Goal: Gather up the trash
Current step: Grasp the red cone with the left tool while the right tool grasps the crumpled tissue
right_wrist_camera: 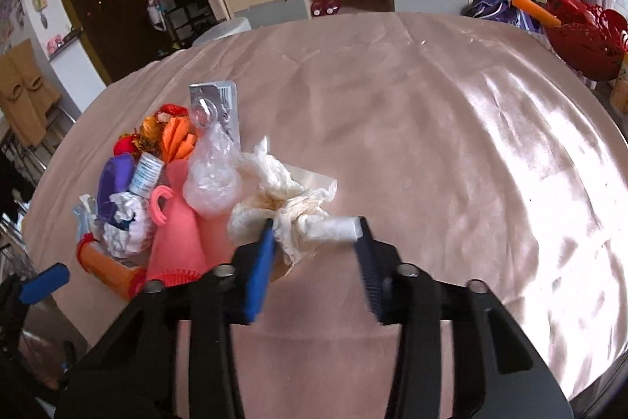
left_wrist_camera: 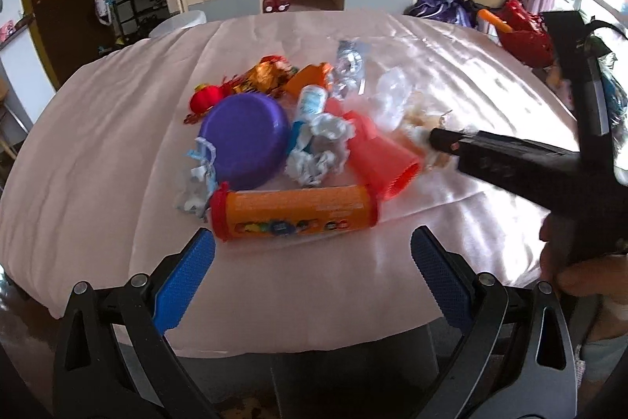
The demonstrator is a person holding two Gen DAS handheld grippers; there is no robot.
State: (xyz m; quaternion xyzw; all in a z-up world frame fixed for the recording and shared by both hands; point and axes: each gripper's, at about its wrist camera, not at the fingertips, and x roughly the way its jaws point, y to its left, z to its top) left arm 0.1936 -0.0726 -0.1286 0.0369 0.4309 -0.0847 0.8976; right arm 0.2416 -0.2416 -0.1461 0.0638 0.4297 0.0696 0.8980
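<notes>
Two grippers work over a heap of trash on a table draped in a pink cloth [right_wrist_camera: 431,112]. Nearest in the left wrist view, the left gripper [left_wrist_camera: 313,250] hangs with its blue fingers spread wide and nothing between them, just short of an orange tube [left_wrist_camera: 294,211] lying on its side. Past the tube sit an upturned purple bowl [left_wrist_camera: 245,140], crumpled white paper [left_wrist_camera: 320,152] and a pink cup [left_wrist_camera: 376,152] tipped over; much of the pile overlaps, so the smaller scraps are hard to tell apart.

From the right, the right gripper [right_wrist_camera: 314,226] reaches in level, motion-blurred in the left view, where a hand [left_wrist_camera: 581,262] grips its handle at the frame edge. Its fingers stand parted on either side of a stained tissue wad [right_wrist_camera: 282,199] with a small white roll [right_wrist_camera: 333,227] against it. Whether the pads press them I cannot tell. Behind lie a clear plastic bag [right_wrist_camera: 214,175] and a blister card [right_wrist_camera: 219,105].
</notes>
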